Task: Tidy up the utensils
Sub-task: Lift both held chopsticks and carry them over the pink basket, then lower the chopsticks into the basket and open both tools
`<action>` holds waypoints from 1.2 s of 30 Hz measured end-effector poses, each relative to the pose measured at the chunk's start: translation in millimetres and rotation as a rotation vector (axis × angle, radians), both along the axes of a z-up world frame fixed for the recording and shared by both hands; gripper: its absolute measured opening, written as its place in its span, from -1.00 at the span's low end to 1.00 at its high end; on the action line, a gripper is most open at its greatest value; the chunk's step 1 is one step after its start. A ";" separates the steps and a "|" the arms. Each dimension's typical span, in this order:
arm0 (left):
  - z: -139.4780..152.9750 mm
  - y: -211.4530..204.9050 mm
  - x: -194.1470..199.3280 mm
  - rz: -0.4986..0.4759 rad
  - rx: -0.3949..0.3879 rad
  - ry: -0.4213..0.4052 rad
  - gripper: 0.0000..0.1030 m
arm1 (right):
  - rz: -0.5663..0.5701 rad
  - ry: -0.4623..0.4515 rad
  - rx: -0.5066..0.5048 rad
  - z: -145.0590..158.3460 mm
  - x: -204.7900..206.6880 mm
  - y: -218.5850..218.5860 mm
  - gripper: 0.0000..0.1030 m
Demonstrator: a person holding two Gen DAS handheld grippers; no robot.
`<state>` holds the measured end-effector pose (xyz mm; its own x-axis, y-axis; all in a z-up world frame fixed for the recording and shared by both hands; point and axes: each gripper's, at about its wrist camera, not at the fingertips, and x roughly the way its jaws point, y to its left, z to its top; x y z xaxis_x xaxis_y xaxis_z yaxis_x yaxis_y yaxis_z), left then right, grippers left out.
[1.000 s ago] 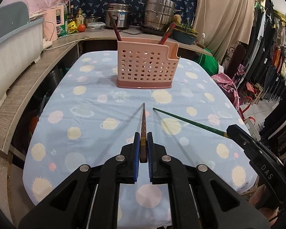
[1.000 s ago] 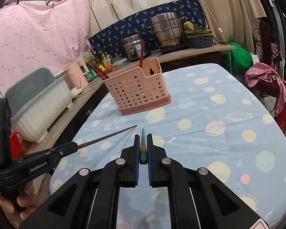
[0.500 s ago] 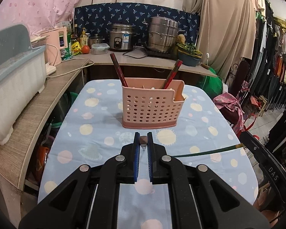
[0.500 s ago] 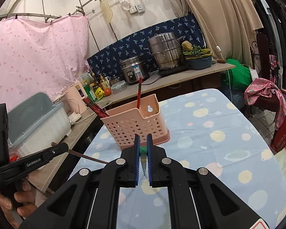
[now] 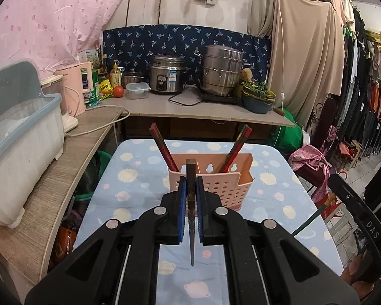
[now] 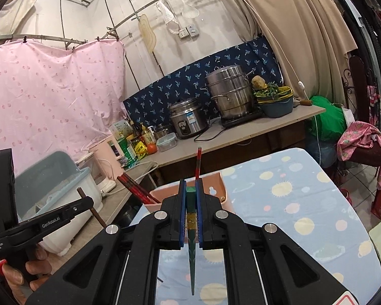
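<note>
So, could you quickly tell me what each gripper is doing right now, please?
Left gripper: closed on the brown chopstick.
Right gripper: closed on the green chopstick.

My two tongs, the left gripper (image 5: 191,195) and the right gripper (image 6: 190,198), are black plastic with blue pads (image 5: 182,203), round silver screws (image 5: 159,211), white letters and my bare hand (image 6: 25,274).
</note>
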<state>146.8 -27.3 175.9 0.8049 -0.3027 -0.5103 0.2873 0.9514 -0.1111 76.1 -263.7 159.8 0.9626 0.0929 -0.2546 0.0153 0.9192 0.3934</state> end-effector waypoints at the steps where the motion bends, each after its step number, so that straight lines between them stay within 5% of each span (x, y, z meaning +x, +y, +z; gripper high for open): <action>1: 5.4 0.0 1.8 0.002 -0.004 -0.011 -0.86 | -0.003 -0.017 0.004 5.9 3.3 -1.5 -0.87; 11: 73.0 4.8 27.0 0.047 -0.076 -0.179 -0.86 | -0.073 -0.175 0.011 65.1 37.9 -12.5 -0.87; 18: 92.3 3.6 53.4 0.077 -0.116 -0.257 -0.86 | -0.103 -0.231 0.013 84.1 68.7 -12.2 -0.87; 26: 85.7 -4.8 76.6 0.086 -0.108 -0.302 -0.86 | -0.087 -0.187 0.013 64.0 107.9 -4.0 -0.87; 36: 44.3 -6.8 104.1 0.067 -0.115 -0.227 -0.86 | -0.058 -0.078 -0.003 20.3 138.7 2.0 -0.87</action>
<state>250.9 -34.1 220.2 0.9152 -0.2903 -0.2796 0.2538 0.9540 -0.1599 214.7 -261.7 180.0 0.9832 0.0360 -0.1787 0.0378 0.9188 0.3928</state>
